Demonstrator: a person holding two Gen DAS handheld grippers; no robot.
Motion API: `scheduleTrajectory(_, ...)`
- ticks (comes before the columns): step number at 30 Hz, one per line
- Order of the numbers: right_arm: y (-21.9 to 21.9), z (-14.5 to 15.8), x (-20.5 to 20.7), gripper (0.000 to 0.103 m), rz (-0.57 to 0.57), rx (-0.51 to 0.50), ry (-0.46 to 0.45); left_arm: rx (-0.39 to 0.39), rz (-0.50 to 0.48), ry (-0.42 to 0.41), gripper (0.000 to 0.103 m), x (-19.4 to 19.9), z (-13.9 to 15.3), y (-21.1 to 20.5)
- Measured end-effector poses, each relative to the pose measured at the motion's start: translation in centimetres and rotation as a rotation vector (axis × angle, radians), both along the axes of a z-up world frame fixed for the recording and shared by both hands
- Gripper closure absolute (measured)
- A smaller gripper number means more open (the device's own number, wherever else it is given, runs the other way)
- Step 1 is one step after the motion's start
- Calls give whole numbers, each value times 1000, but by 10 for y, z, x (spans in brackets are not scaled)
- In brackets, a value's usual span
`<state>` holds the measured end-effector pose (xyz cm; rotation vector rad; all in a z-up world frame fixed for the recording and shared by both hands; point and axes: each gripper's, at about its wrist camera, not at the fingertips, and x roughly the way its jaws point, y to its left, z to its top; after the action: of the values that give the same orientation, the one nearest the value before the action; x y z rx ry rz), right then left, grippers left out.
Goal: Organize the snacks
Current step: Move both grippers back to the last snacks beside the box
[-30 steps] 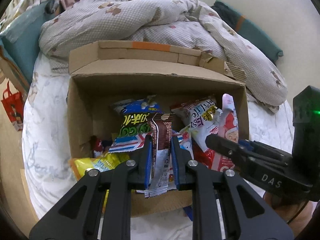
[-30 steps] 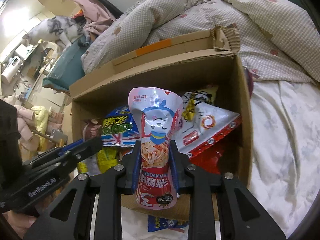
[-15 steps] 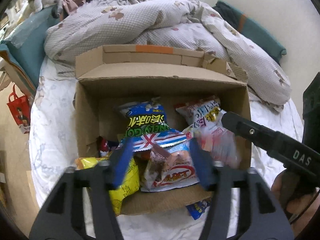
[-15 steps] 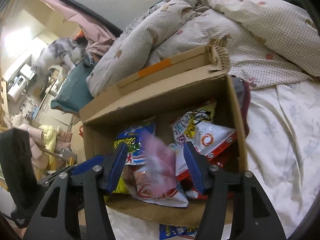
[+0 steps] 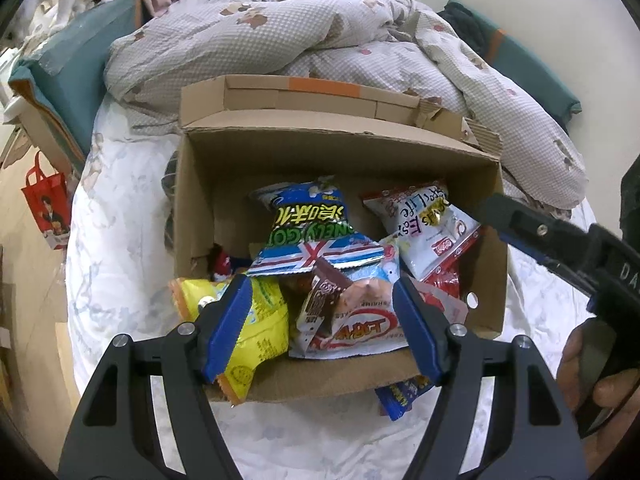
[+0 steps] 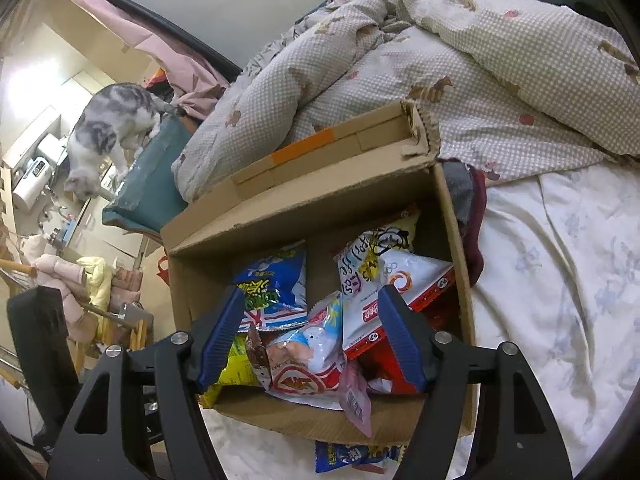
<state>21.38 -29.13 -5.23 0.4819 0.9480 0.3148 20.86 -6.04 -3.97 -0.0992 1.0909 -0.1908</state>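
An open cardboard box (image 5: 200, 200) (image 6: 248, 240) sits on the bed, full of snack packets. A brown chocolate bar (image 5: 322, 300) and a pink-and-white packet (image 5: 360, 320) (image 6: 308, 356) lie on top near the front. A blue-green chip bag (image 5: 308, 224) (image 6: 276, 284), a white-red bag (image 5: 428, 224) (image 6: 384, 288) and a yellow bag (image 5: 256, 328) lie around them. My left gripper (image 5: 322, 320) is open and empty above the box's front. My right gripper (image 6: 312, 336) is open and empty too; it also shows at the right of the left wrist view (image 5: 532, 232).
A blue packet (image 5: 400, 396) (image 6: 352, 454) lies on the white sheet (image 5: 120, 240) in front of the box. A rumpled checked quilt (image 5: 320, 32) lies behind. A cat (image 6: 108, 128) stands on furniture at far left. A red bag (image 5: 46, 208) hangs beside the bed.
Both grippers opened: the left let go of the chocolate bar and the right let go of the pink-and-white packet, which dropped into the box. Both grippers drew back a little.
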Motion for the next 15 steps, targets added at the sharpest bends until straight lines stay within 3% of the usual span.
scheduleTrajectory(9,-11,7,-17,31,-36,51,21,10,17,-23,33,-21,17,10)
scheduleTrajectory(15,-3,19,-40,31,-17,28,21,34,-9,-37,33,-42,19,17)
